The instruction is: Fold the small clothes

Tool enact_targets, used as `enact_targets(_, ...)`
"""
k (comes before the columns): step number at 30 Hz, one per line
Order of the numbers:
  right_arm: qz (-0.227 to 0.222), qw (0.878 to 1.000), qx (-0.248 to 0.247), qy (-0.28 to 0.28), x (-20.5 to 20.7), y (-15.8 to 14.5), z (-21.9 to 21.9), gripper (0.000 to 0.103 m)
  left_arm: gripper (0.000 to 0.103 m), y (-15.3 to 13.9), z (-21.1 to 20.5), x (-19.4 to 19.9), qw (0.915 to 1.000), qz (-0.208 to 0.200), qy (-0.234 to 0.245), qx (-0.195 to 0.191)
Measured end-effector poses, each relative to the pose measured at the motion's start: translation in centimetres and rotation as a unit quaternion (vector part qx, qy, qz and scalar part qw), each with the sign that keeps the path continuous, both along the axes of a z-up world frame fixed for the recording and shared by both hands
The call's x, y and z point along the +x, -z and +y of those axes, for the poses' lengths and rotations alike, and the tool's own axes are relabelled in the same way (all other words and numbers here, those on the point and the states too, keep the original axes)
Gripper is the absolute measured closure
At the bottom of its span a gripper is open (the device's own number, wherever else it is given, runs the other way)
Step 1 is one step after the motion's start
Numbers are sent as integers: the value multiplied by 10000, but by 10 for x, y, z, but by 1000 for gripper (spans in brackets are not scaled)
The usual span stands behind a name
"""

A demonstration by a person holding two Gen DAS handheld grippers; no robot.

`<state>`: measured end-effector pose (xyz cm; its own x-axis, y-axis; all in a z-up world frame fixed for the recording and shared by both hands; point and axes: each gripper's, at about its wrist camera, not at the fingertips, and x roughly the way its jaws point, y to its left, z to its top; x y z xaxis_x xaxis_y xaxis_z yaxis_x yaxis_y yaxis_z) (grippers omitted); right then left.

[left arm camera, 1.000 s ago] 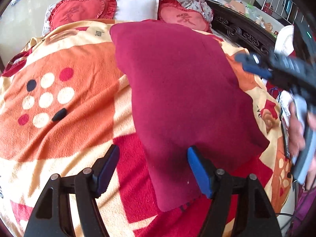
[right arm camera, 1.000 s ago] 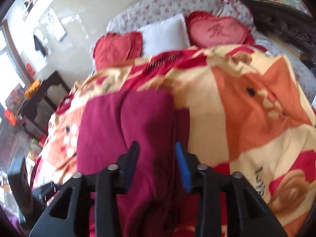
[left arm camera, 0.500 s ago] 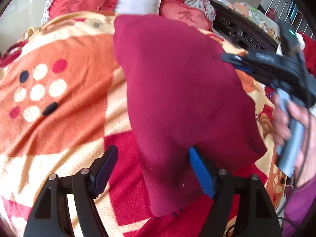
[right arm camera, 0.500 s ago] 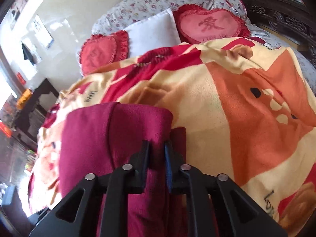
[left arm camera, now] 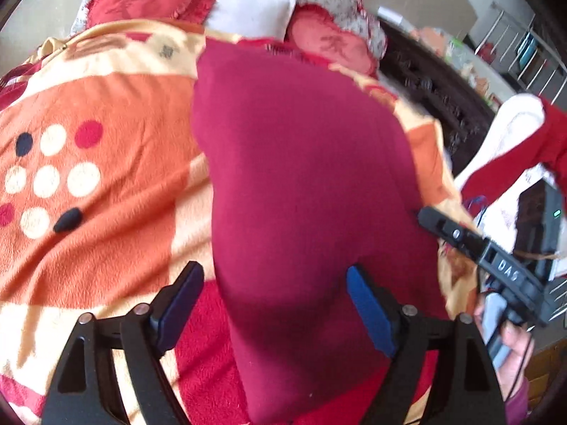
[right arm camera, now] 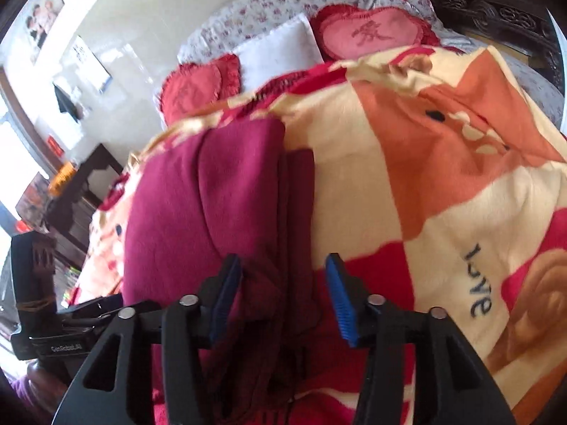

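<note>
Right wrist: garment (right arm camera: 230, 191) between parted fingers (right arm camera: 338, 295)

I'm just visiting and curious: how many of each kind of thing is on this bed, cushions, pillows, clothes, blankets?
Heart cushions: 2
White pillow: 1
Maroon garment: 1
Patterned blanket: 1
Floral bedding behind the pillows: 1
Total: 6

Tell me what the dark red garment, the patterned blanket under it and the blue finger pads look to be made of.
Dark red garment: soft matte knit or fleece, probably; it lies in thick rounded folds without shine.
Patterned blanket: plush fleece, judging by its fuzzy, tufted pile.
Blue finger pads on the right gripper: ribbed rubber or plastic, judging by the fine ridges; which one is unclear.
</note>
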<state>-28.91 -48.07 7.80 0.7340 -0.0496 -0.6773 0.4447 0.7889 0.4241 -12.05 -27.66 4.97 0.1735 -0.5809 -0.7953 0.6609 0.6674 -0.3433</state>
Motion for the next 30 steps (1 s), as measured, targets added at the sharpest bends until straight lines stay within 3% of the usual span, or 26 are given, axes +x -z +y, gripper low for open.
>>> enact_targets(3,-185,9991,324,-192,8,9,-8,57,6,5,3,9,9993,244,-29,-286)
enact_targets(8,-543,9901,1127,-634,29,34,-23,51,6,23,-12,22,9978,615,139,-191)
enact_targets(10,-491,9881,1300,-661,36,42,-25,50,6,30,-14,25,9969,748,171,-176)
enact_targets(13,-358,9904,1128,-715,44,39,-14,59,13,35,-18,27,9956,879,210,-264)
enact_targets(15,-322,9932,923,-641,43,32,-7,77,28,30,-21,26,9960,814,266,-248)
enact_targets(18,-383,9947,715,-638,39,13,4,84,45,10,-15,21,9968,648,354,-296)
enact_targets(26,-529,9911,677,-1016,27,-44,54,84,47,-51,54,-5,9980,443,322,-322)
enact_targets(30,-431,9886,764,-1221,21,-46,96,84,45,-45,99,-23,9986,474,153,-151)
